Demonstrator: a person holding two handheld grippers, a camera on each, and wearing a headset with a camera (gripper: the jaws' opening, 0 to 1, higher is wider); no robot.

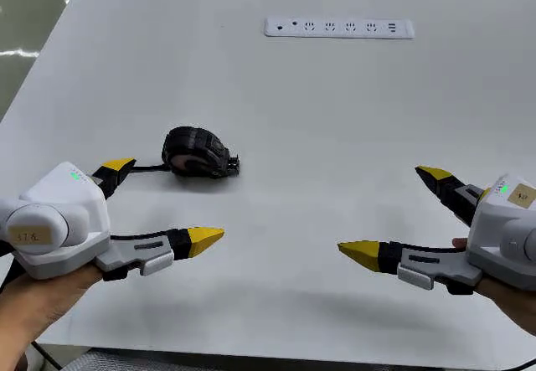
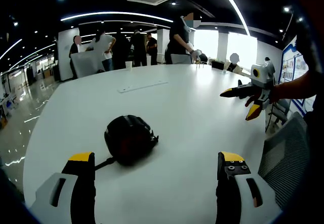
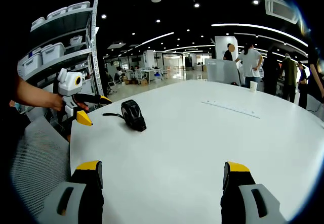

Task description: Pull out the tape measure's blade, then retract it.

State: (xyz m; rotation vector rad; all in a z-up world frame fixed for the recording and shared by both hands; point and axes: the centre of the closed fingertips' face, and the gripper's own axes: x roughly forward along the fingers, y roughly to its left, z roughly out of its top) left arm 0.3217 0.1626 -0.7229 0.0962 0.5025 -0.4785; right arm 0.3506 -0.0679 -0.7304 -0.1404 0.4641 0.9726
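Note:
A black tape measure (image 1: 198, 153) lies on the white table (image 1: 335, 120), its blade in the case and a black strap trailing to its left. In the left gripper view the tape measure (image 2: 129, 138) sits just ahead of my open left gripper (image 2: 157, 163). In the head view the left gripper (image 1: 163, 202) is at the near left, right beside the tape measure, with nothing between its yellow-tipped fingers. My right gripper (image 1: 398, 212) is open at the near right, well away from the tape measure (image 3: 134, 115), and holds nothing.
A white power strip (image 1: 339, 28) lies flat at the far side of the table. The table's near edge (image 1: 251, 354) runs just below both grippers. Several people and a cup (image 2: 128, 64) stand beyond the far edge; shelving with bins (image 3: 50, 52) rises at one side.

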